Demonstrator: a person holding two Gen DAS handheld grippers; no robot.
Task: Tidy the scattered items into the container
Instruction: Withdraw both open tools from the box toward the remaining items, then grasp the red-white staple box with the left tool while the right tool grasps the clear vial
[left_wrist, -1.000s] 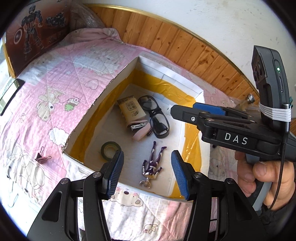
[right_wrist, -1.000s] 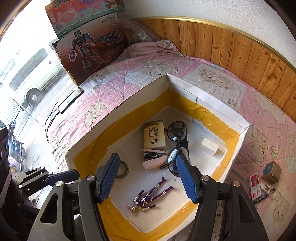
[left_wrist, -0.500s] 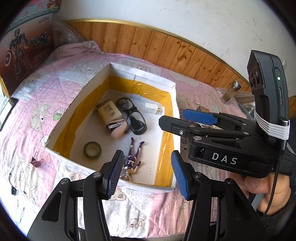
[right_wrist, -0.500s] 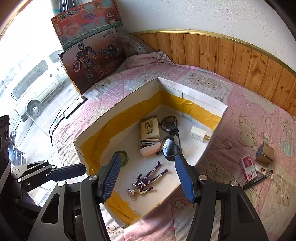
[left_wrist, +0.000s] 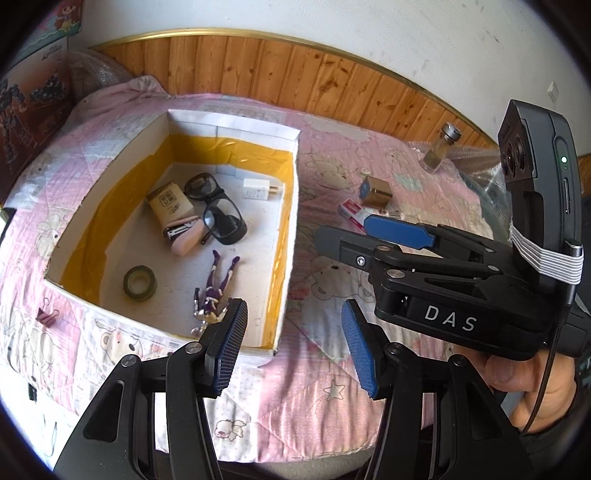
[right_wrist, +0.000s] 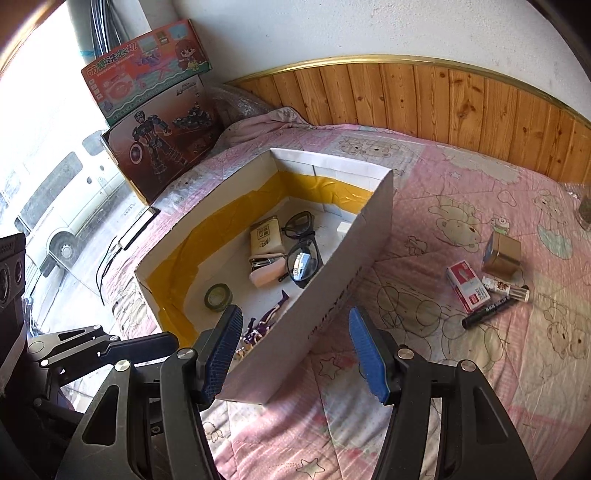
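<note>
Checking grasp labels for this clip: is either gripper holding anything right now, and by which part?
Nothing is held. The left gripper and right gripper both stand open with only the quilt and box behind them.

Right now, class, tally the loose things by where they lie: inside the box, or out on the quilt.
In the box: 6 (glasses, tape roll, figure, charger, tan pack, pink stapler)
On the quilt: 6 (red pack, marker, gold tin, small tube, bottle, pink clip)
Total: 12
</note>
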